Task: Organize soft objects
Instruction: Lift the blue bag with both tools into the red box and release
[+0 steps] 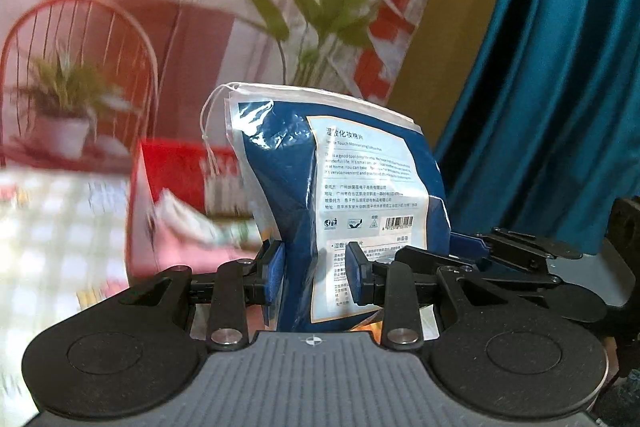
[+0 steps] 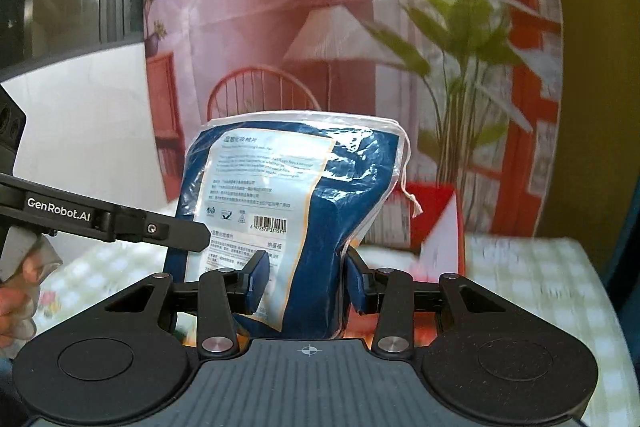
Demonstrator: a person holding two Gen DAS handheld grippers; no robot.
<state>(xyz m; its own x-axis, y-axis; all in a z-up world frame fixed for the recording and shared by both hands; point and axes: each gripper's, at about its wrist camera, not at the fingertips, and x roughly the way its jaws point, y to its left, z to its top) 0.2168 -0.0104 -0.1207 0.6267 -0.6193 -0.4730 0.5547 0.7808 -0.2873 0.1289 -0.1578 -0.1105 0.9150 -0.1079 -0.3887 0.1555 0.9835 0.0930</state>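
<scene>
L fingers [image 1: 315, 277] & R fingers [image 2: 305, 281] both clamped on blue pack [image 1: 344, 195], held upright betw. pads

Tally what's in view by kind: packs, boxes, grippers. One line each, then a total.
Blue packs of cotton pads: 1
Red boxes: 1
Grippers, the left gripper and the right gripper: 2, both clamped on the pack
Total: 4
</scene>
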